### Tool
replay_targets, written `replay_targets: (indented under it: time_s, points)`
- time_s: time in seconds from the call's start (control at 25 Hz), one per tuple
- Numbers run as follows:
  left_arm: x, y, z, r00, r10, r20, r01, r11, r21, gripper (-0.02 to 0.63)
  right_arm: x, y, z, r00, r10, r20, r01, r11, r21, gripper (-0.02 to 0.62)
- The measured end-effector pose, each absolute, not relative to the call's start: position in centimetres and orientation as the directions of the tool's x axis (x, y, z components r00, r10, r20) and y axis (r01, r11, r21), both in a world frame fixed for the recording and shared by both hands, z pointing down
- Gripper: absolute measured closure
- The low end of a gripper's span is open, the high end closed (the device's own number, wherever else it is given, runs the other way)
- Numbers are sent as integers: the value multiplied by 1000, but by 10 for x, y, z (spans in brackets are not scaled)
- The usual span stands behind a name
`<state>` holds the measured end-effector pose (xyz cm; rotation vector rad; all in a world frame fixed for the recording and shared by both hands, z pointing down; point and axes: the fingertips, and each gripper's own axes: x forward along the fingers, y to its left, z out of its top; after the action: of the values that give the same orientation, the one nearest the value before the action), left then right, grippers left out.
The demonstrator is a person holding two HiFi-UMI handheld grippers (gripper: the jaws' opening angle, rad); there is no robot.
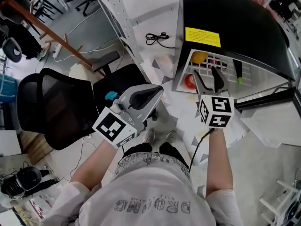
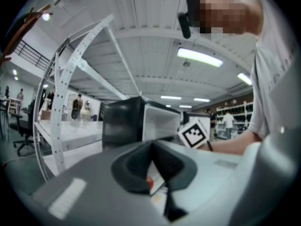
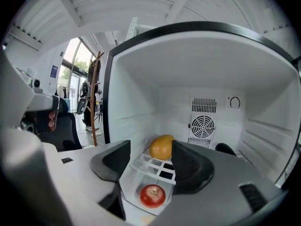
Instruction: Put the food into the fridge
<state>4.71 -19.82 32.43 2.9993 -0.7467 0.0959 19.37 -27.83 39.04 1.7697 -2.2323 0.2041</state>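
The small black fridge (image 1: 225, 22) stands open on the floor ahead. An orange (image 1: 199, 56) lies on its white wire shelf (image 1: 212, 66), and a red apple (image 1: 189, 82) sits below on the fridge floor. A dark item with a green end (image 1: 239, 73) rests further right inside. My right gripper (image 1: 207, 77) is open and empty just outside the opening. Between its jaws in the right gripper view (image 3: 150, 157) I see the orange (image 3: 162, 146) and the apple (image 3: 153, 195). My left gripper (image 1: 156, 90) is shut on nothing, left of the fridge (image 2: 141, 121).
A black mesh chair (image 1: 56, 102) stands at the left beside a wooden stand (image 1: 47, 32). A white perforated rack post (image 1: 121, 27) rises between chair and fridge. A black cable (image 1: 157, 37) lies on the floor. The fridge door (image 1: 275, 119) hangs open at right.
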Motion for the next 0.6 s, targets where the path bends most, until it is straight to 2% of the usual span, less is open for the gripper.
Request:
replay_targets:
  time_s: [0.08, 0.16, 0.6]
  points:
    - [47, -197, 323, 884, -463, 71, -466, -884, 32, 600, 192, -271, 385, -212, -932, 295, -970, 238, 56, 324]
    - [47, -196, 323, 886, -458, 69, -461, -887, 31, 600, 190, -264, 380, -214, -936, 280, -971, 236, 49, 356]
    - [46, -192, 318, 903, -424, 63, -426, -904, 26, 600, 182, -230, 351, -227, -952, 204, -971, 238, 28, 446]
